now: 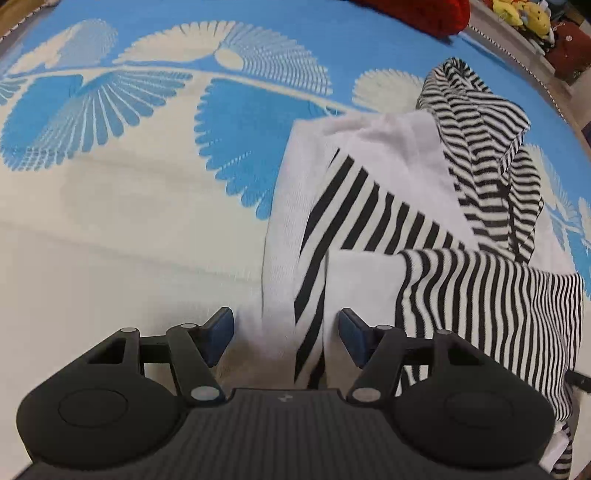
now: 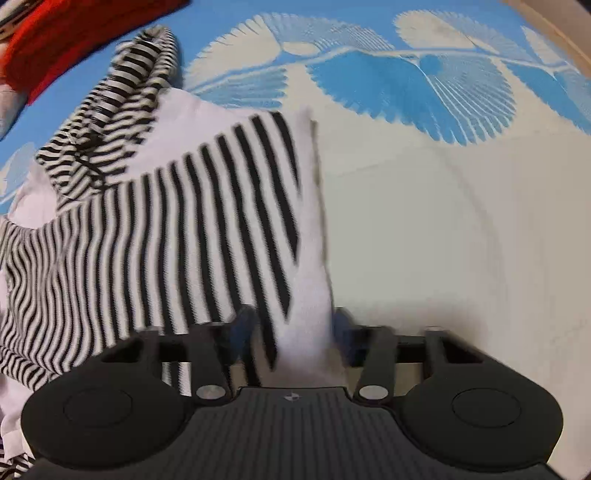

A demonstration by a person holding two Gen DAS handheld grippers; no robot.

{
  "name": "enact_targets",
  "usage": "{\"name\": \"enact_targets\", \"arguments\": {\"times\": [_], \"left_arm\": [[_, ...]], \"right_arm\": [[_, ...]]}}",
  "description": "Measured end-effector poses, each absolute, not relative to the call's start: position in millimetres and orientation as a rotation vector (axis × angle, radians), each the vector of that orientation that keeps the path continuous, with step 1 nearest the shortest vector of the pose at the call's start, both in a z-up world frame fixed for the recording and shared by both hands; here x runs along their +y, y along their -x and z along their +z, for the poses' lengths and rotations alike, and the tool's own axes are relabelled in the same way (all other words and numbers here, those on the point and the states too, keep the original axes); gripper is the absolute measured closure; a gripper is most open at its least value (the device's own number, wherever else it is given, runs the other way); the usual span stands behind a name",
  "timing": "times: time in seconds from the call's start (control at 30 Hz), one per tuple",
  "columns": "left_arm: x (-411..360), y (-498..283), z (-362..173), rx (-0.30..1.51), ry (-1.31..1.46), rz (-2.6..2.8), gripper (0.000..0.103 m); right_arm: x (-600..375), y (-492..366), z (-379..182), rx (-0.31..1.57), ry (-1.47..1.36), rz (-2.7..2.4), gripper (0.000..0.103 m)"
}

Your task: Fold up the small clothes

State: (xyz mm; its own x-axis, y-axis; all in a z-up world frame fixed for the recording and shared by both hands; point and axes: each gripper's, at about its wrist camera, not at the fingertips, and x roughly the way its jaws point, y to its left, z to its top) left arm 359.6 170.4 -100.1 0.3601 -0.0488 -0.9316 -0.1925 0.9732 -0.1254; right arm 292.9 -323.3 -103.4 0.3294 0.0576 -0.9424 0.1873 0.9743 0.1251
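A small white garment with black stripes (image 1: 388, 192) lies crumpled on a blue and cream patterned cloth (image 1: 129, 206); its striped hood points away. My left gripper (image 1: 286, 328) is open, its blue pads either side of the garment's near white edge. In the right wrist view the same garment (image 2: 207, 206) fills the left half. My right gripper (image 2: 295, 328) is open, with a white and striped fold between its fingers; the view is blurred by motion.
A red cloth item (image 1: 424, 14) lies at the far edge, also in the right wrist view (image 2: 66, 33). Yellow soft toys (image 1: 524, 14) sit beyond the cloth at the far right. Cream cloth (image 2: 461, 229) stretches right of the garment.
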Motion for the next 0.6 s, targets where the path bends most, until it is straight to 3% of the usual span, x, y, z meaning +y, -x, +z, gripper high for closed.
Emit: {"name": "enact_targets", "arguments": {"times": [0.03, 0.17, 0.27, 0.4, 0.5, 0.57, 0.6], "left_arm": [[171, -359, -102, 1.204, 0.229, 0.092, 0.037], [167, -358, -99, 1.198, 0.245, 0.071, 0.056], [159, -359, -96, 1.198, 0.241, 0.036, 0.057], [159, -359, -97, 1.207, 0.224, 0.026, 0.056], [168, -359, -93, 1.197, 0.251, 0.048, 0.055], [173, -359, -94, 1.2, 0.253, 0.055, 0.055], [174, -359, -94, 1.198, 0.247, 0.069, 0.055]], "right_arm": [[-321, -293, -102, 1.223, -0.226, -0.082, 0.096], [-325, -295, -89, 1.161, -0.229, -0.119, 0.1], [-341, -298, -70, 1.075, -0.233, -0.182, 0.1], [-353, -299, -77, 1.099, -0.285, -0.191, 0.099], [-336, -299, -93, 1.234, -0.254, -0.073, 0.091], [-333, -297, -95, 1.246, -0.243, -0.073, 0.066], [-333, -297, -96, 1.254, -0.246, -0.071, 0.061]]}}
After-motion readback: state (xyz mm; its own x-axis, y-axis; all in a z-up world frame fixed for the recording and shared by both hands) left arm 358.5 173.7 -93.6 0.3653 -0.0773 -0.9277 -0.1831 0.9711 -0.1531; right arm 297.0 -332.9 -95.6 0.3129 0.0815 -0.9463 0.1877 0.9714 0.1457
